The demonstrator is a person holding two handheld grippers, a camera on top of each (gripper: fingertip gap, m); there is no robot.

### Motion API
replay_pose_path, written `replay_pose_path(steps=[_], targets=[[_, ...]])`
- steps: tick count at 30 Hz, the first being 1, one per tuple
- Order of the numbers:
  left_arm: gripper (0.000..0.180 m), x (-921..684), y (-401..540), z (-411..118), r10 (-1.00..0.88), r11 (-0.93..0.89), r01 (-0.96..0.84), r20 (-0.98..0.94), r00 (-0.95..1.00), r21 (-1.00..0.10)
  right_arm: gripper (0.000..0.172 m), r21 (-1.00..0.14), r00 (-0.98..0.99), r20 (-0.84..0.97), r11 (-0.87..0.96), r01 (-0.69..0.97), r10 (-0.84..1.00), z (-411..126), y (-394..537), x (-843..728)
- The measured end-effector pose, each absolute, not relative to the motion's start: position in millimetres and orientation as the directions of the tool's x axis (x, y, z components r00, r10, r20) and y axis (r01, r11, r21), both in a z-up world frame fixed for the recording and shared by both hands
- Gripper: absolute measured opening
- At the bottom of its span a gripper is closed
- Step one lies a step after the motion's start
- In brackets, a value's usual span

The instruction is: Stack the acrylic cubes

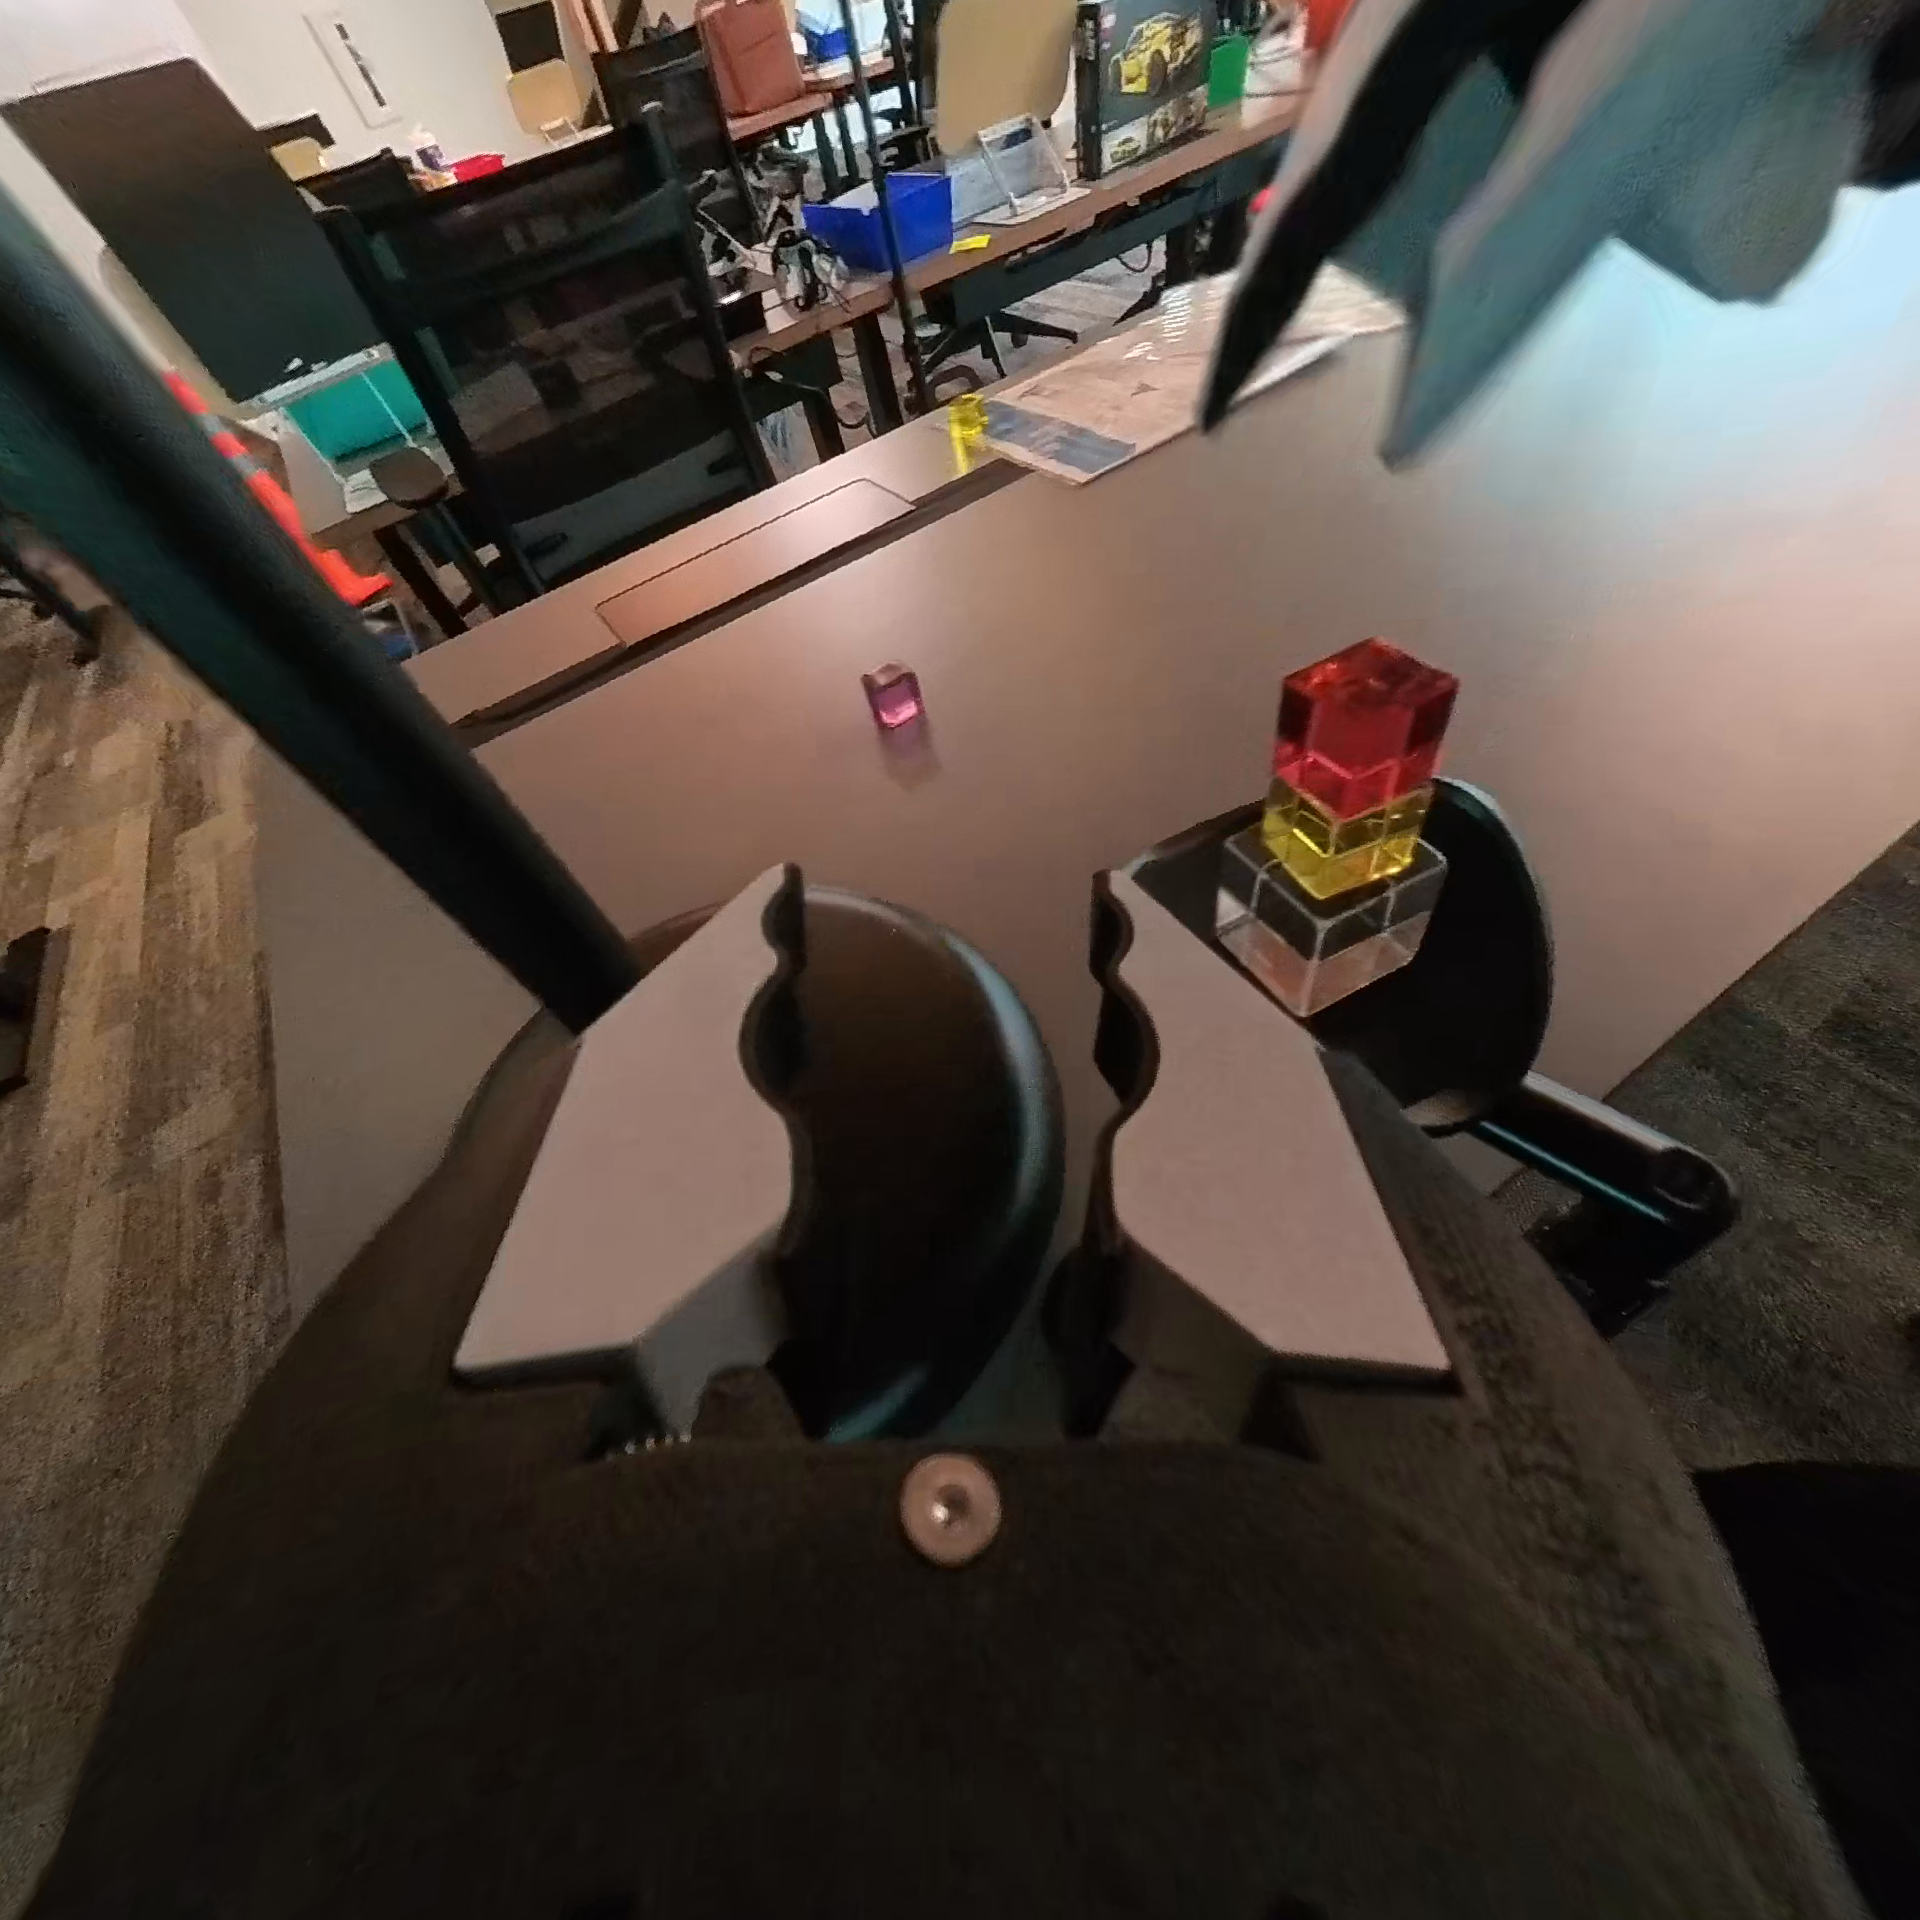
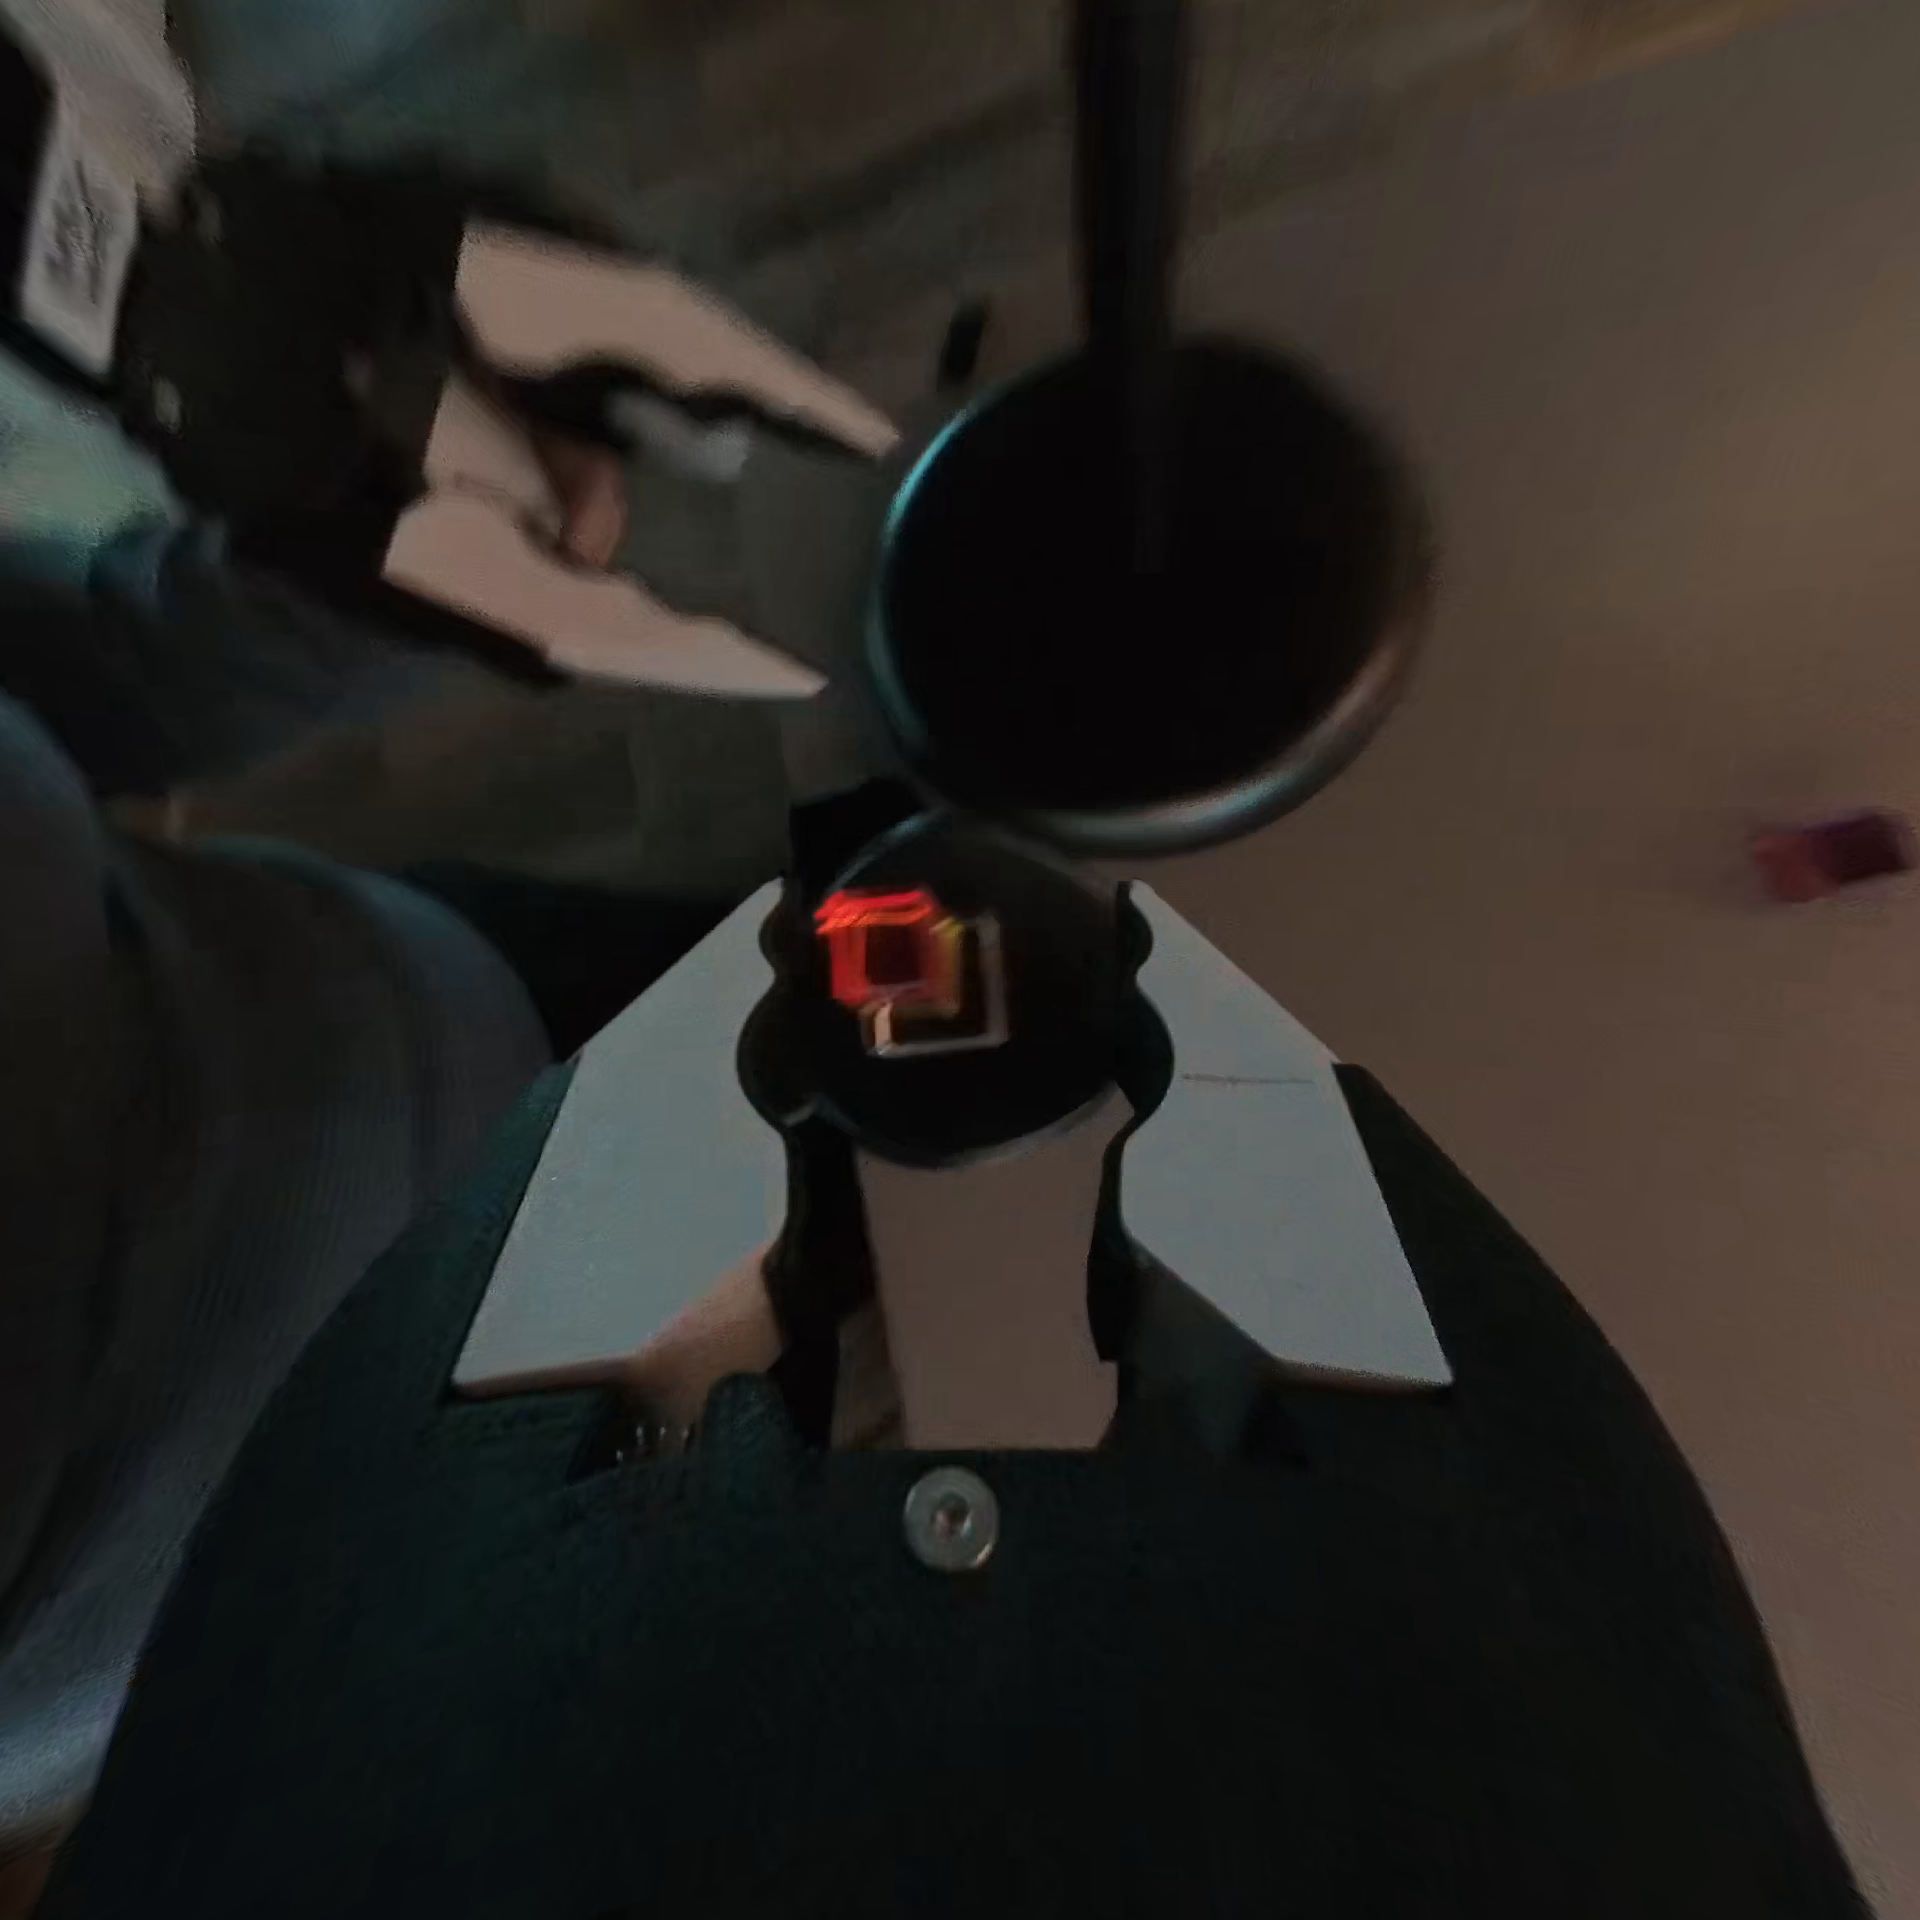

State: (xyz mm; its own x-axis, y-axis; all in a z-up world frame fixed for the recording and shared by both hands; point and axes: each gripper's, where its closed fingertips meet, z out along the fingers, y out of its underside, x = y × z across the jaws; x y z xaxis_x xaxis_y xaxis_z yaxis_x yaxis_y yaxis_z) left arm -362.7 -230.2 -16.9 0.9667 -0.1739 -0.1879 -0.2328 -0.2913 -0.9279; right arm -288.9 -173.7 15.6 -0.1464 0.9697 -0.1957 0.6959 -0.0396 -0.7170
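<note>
Left wrist view: left gripper (image 1: pixel 945 904) hangs low over the near edge of the desk (image 1: pixel 1091 644), fingers (image 1: pixel 665 1091) apart, nothing between them but a round black base (image 1: pixel 914 1091) carrying a dark pole (image 1: pixel 260 582).

Just right of the right finger stands a three-cube stack: red cube (image 1: pixel 1366 717) on top, yellow cube (image 1: pixel 1340 847) in the middle, clear cube (image 1: pixel 1320 935) at the bottom. The stack sits on a second, smaller black disc (image 1: pixel 1496 935) at the near right edge of the desk. A purple cube (image 1: pixel 894 698) lies alone farther out, well apart from the stack. Another yellow cube (image 1: pixel 966 421) sits at the far edge by some papers.

Right wrist view (heavy motion blur): right gripper (image 2: pixel 956 904) looks straight down on the stack, fingers (image 2: pixel 1226 1091) apart; the red top face (image 2: pixel 878 961) shows between them with clearance on both sides, no pad touching. In the left view this gripper appears high above the stack, blurred.

Risks, as I judge them:
- The upper cubes sit offset on the clear cube, so a brush from either finger could topple the stack.
- The disc is close to the desk edge (a toppled cube could go to the floor).
- The left gripper's right finger is very near the clear cube; a sideways drift would nudge it.
</note>
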Motion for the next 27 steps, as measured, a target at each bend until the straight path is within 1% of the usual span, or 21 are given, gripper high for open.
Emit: replay_pose_path(steps=[2, 4, 6, 8, 11, 14, 17, 20, 23, 25, 27], targets=[[0.055, -371, -235, -18, -0.152, -0.296, -0.209, -0.17, 0.974, -0.932, 0.054, -0.797, 0.057, -0.171, -0.172, 0.579, 0.984, 24, -118, -296], [0.056, -381, -241, -21, -0.121, -0.304, -0.187, -0.157, 0.98, -0.934, 0.051, -0.844, 0.251, -0.19, -0.288, 0.452, 0.949, 15, -60, -302], [0.057, -391, -250, -24, -0.084, -0.315, -0.164, -0.145, 0.986, -0.935, 0.052, -0.848, 0.383, -0.223, -0.372, 0.378, 0.896, -14, -15, -310], [0.057, -402, -262, -28, -0.047, -0.323, -0.14, -0.132, 0.99, -0.936, 0.052, -0.83, 0.461, -0.217, -0.411, 0.377, 0.861, -55, 15, -324], [0.057, -419, -281, -40, 0.011, -0.357, -0.095, -0.106, 0.994, -0.929, 0.052, -0.796, 0.532, -0.194, -0.449, 0.406, 0.824, -112, 43, -349], [0.057, -436, -300, -52, 0.074, -0.395, -0.043, -0.079, 0.994, -0.917, 0.053, -0.779, 0.599, -0.151, -0.467, 0.418, 0.787, -146, 65, -366], [0.057, -448, -317, -55, 0.133, -0.404, 0.004, -0.054, 0.99, -0.915, 0.054, -0.765, 0.629, -0.093, -0.459, 0.451, 0.772, -162, 77, -377], [0.057, -457, -331, -56, 0.173, -0.405, 0.031, -0.044, 0.984, -0.914, 0.054, -0.745, 0.63, 0.004, -0.417, 0.52, 0.777, -176, 83, -383], [0.057, -464, -342, -60, 0.201, -0.416, 0.048, -0.04, 0.979, -0.908, 0.054, -0.758, 0.636, 0.041, -0.391, 0.522, 0.77, -178, 86, -389], [0.057, -465, -344, -63, 0.207, -0.416, 0.067, -0.023, 0.978, -0.907, 0.047, -0.765, 0.65, 0.042, -0.394, 0.51, 0.759, -179, 88, -390], [0.058, -463, -344, -63, 0.201, -0.417, 0.077, -0.009, 0.98, -0.906, 0.031, -0.768, 0.661, 0.051, -0.394, 0.505, 0.748, -179, 90, -387]])
